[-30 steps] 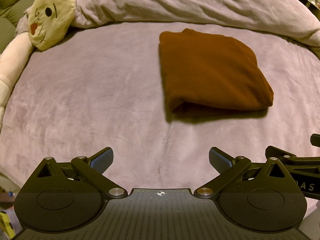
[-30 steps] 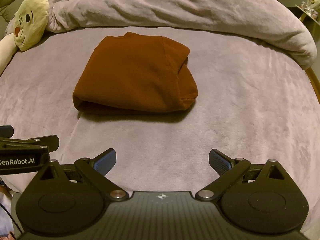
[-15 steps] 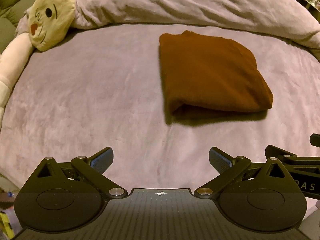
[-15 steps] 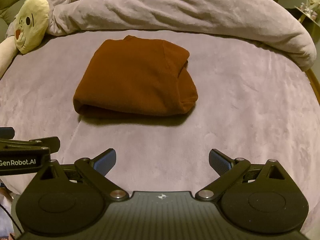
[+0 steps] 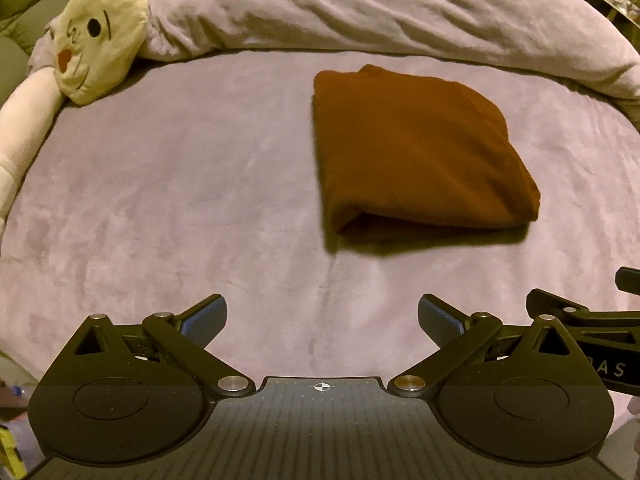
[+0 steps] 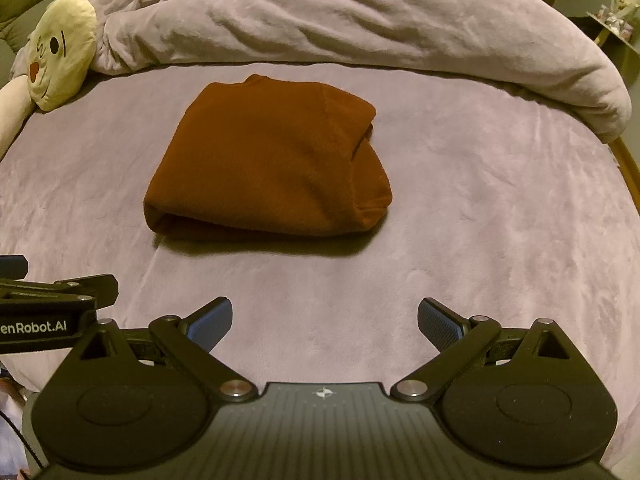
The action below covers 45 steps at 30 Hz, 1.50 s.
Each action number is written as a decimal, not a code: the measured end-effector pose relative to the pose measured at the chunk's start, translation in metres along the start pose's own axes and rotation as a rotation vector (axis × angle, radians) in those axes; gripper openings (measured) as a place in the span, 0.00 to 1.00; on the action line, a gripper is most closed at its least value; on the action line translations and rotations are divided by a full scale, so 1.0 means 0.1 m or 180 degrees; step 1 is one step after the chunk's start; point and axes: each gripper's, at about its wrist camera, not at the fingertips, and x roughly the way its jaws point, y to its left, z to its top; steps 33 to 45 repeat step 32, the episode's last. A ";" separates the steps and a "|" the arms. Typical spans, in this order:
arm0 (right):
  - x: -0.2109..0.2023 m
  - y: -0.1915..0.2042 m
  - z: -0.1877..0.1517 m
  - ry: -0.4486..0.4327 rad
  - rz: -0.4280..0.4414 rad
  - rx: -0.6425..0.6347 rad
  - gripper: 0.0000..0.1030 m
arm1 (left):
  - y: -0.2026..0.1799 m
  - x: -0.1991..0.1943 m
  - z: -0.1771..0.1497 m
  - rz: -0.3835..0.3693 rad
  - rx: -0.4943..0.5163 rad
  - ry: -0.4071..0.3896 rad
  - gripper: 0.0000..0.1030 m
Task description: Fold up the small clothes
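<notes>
On bed (image 5: 160, 200): brown garment (image 5: 412, 152) folded into a thick bundle, lying flat mid-sheet, well apart from both tools. Left gripper (image 5: 320, 318) low at near edge, fingers spread wide, holding nothing. Right gripper (image 6: 324, 320) just beside it, likewise spread and bare. Behind: bunched duvet (image 6: 360, 24); far left, cream plush (image 5: 98, 36).

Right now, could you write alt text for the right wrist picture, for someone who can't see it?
A brown garment lies folded into a neat bundle on a mauve bedspread. The open right gripper hangs empty in front of it. A rumpled duvet runs behind, a cream plush toy sits far left, and the left gripper shows at the left edge.
</notes>
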 end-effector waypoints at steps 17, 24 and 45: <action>0.06 0.00 0.03 0.0005 -0.0063 -0.0031 0.96 | -0.02 0.03 0.00 -0.0061 0.0074 -0.0041 1.00; 0.08 -0.02 0.05 0.0014 -0.0055 -0.0001 0.96 | -0.02 0.02 0.00 -0.0173 0.0039 -0.0078 1.00; 0.09 -0.02 0.04 0.0020 -0.0039 -0.0010 0.96 | -0.05 0.00 -0.02 -0.0108 0.0072 -0.0150 1.00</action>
